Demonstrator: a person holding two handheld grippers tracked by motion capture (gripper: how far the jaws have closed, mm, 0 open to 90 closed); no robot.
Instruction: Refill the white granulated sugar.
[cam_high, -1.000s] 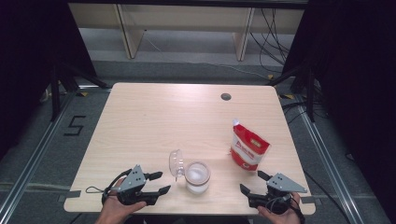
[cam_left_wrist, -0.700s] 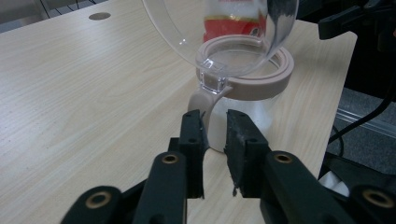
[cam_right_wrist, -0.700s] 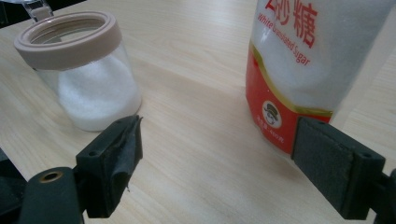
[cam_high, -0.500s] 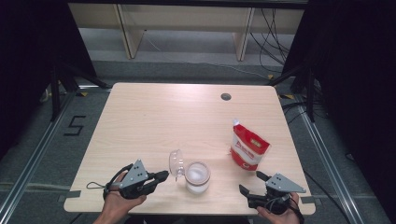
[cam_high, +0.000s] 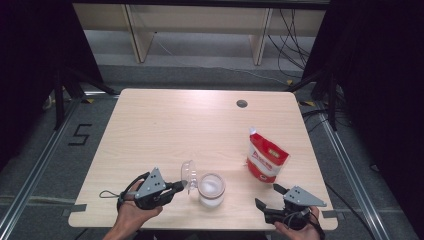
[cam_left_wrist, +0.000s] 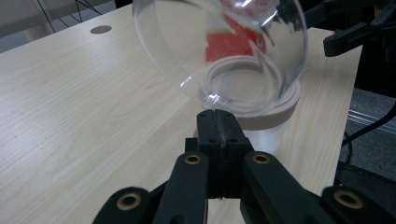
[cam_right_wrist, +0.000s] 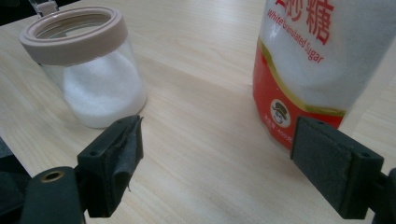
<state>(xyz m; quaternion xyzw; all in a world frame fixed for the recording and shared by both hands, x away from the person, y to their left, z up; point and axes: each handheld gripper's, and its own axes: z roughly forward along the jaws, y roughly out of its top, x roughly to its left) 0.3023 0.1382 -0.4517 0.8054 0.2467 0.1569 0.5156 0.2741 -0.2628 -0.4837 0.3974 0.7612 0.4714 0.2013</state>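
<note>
A: Where's the lid right now?

B: I see the clear domed lid (cam_left_wrist: 219, 51) standing up on its hinge, tilted open beside the jar (cam_high: 211, 189), near the front edge of the table (cam_high: 165, 125). The jar has a beige collar and white granules inside.

A: And your left hand-held gripper?

B: The left hand-held gripper (cam_high: 181, 186) has just been closing, and its jaws now pinch the lid's lower edge; in the left gripper view I see them pressed together on the thin clear rim.

A: What about the right?

B: My right hand-held gripper (cam_high: 267, 198) sits at the front right corner of the table, jaws spread wide with nothing between them. It looks between the jar and the red-and-white sugar bag (cam_high: 266, 160), which stands upright to the jar's right, apart from it.
</note>
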